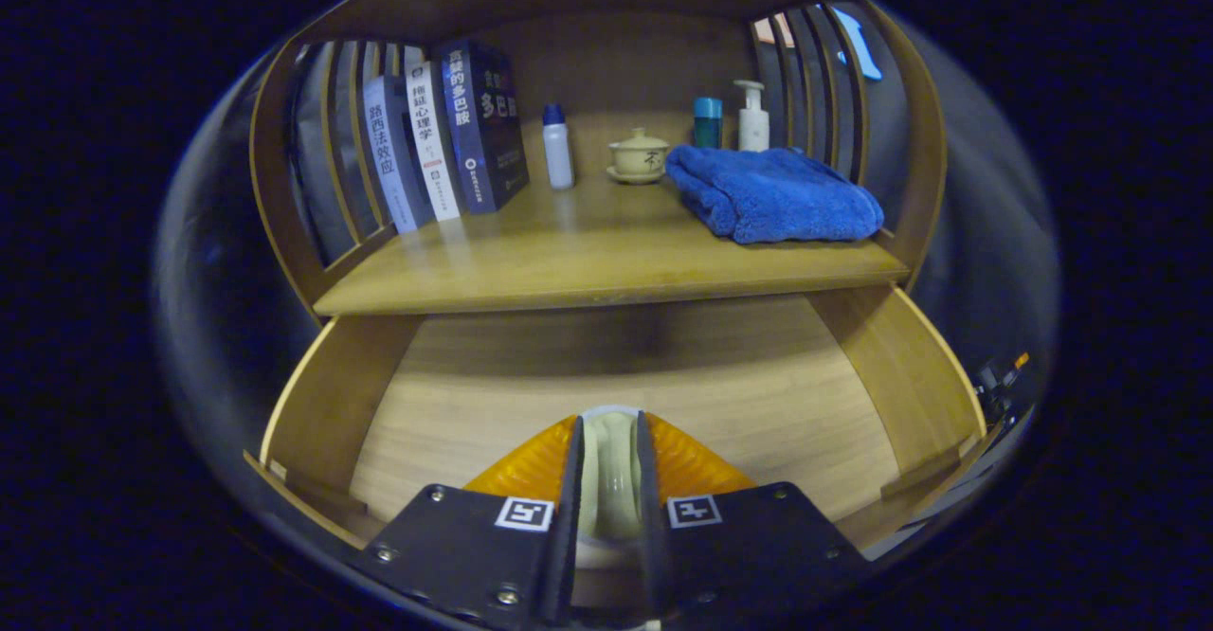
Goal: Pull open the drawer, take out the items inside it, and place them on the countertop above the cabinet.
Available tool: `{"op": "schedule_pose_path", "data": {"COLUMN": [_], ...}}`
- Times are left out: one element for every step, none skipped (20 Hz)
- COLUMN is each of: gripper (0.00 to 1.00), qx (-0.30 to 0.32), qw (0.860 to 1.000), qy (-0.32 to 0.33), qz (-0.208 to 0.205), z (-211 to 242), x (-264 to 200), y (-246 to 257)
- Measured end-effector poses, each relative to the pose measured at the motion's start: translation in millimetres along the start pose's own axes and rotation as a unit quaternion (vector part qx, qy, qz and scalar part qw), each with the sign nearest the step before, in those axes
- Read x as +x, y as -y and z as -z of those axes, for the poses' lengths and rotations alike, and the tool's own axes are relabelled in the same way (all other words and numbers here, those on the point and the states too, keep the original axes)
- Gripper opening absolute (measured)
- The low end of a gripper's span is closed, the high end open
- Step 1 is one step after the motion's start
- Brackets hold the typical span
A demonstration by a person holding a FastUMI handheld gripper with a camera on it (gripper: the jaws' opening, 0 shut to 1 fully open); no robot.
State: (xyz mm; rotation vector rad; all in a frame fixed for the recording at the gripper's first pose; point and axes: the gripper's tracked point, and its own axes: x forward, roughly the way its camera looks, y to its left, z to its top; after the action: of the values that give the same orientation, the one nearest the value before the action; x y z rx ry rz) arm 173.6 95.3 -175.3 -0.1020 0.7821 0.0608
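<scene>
We have the gripper [608,479] clenched on a pale ceramic piece [607,465], likely a saucer or cup held edge-on, lifted above the pulled-out drawer [625,394] so it can go to the countertop [588,252] beyond. The fingers hide most of it, so we cannot name it surely.

— What stands beyond the claw?
— A wooden cabinet [606,34] with slatted sides [336,153], dim warm light on its back panel.
— And outside it?
— Only darkness
</scene>
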Motion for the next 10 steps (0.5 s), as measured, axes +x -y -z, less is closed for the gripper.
{"op": "schedule_pose_path", "data": {"gripper": [0.37,0.38,0.38,0.38,0.38,0.38,0.28,0.19,0.12,0.12], "qx": [-0.007,-0.01,-0.01,-0.012,-0.014,-0.019,-0.027,-0.029,-0.037,-0.044], "qw": [1.0,1.0,0.999,0.999,0.999,0.998,0.997,0.998,0.997,0.997], "qy": [-0.014,-0.024,-0.031,-0.034,-0.042,-0.062,-0.068,-0.063,-0.06,-0.055], "qz": [0.005,-0.002,-0.008,-0.005,0.001,-0.009,-0.002,0.0,0.01,0.015], "z": [7,11,14,15,19,25,31,29,27,26], "x": [5,11,13,16,21,25,26,26,23,19], "y": [3,0,-4,-3,-1,-5,-4,-5,-1,0]}}
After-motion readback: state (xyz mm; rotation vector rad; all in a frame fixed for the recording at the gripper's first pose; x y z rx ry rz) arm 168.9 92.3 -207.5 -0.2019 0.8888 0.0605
